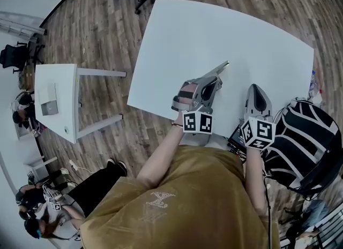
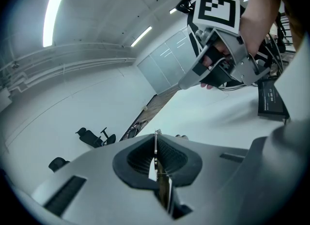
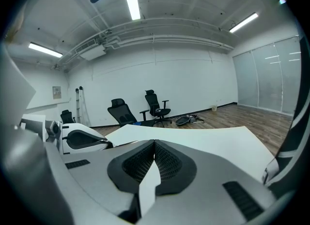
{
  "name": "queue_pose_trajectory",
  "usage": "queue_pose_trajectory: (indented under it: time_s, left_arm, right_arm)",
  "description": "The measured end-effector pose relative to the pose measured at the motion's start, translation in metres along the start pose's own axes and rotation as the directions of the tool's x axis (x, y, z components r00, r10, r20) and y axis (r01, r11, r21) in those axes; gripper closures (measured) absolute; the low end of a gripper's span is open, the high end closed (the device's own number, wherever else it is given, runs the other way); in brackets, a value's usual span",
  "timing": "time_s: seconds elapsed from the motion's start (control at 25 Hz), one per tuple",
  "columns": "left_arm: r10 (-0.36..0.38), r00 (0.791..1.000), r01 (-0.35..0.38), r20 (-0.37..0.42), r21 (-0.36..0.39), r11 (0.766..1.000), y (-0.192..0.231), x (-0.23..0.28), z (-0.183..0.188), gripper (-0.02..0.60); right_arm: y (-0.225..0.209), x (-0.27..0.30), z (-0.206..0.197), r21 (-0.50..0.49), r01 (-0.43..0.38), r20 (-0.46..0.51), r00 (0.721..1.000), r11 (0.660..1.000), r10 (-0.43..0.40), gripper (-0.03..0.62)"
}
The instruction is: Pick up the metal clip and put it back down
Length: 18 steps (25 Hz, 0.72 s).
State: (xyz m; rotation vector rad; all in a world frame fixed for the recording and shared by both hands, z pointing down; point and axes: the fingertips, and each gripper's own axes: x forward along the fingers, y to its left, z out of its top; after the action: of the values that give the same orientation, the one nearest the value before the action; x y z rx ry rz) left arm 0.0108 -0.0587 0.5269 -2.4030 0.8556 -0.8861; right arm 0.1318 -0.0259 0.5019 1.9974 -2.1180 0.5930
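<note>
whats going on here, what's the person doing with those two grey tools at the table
A person stands at the white table with a gripper in each hand. The left gripper is shut on the metal clip, a thin strip pinched edge-on between its pads, and reaches out over the tabletop. Whether the clip is clear of the surface can't be told. The right gripper is shut with nothing between its jaws, near the table's near edge, taking no part.

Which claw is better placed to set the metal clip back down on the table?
Left. The left claw is shut on the thin silver metal clip over the white table; the right claw is shut, empty, by the near edge.
</note>
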Motion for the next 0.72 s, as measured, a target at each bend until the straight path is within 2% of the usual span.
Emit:
queue_pose_trajectory:
  time_s: [0.16, 0.4, 0.6, 0.72]
  left_arm:
    - [-0.015, 0.999, 0.015, -0.031, 0.007, 1.000, -0.006, 0.003, -0.010, 0.571]
    - [-0.036, 0.996, 0.042, -0.087, 0.075, 0.996, -0.020, 0.011, -0.025, 0.571]
    - [-0.059, 0.991, 0.082, -0.118, 0.199, 0.977, -0.033, 0.015, -0.030, 0.571]
    - [-0.072, 0.988, 0.101, -0.133, 0.222, 0.970, -0.041, 0.017, -0.033, 0.571]
  right_arm:
    - [0.001, 0.001, -0.005, 0.006, 0.003, -0.010, 1.000, 1.000, -0.003, 0.586]
    - [-0.001, 0.001, -0.011, 0.009, 0.006, -0.022, 1.000, 1.000, -0.006, 0.586]
    - [-0.001, 0.003, -0.014, -0.003, 0.011, -0.030, 0.999, 1.000, -0.012, 0.586]
    - [0.000, 0.005, -0.020, -0.005, 0.008, -0.045, 0.999, 1.000, -0.008, 0.586]
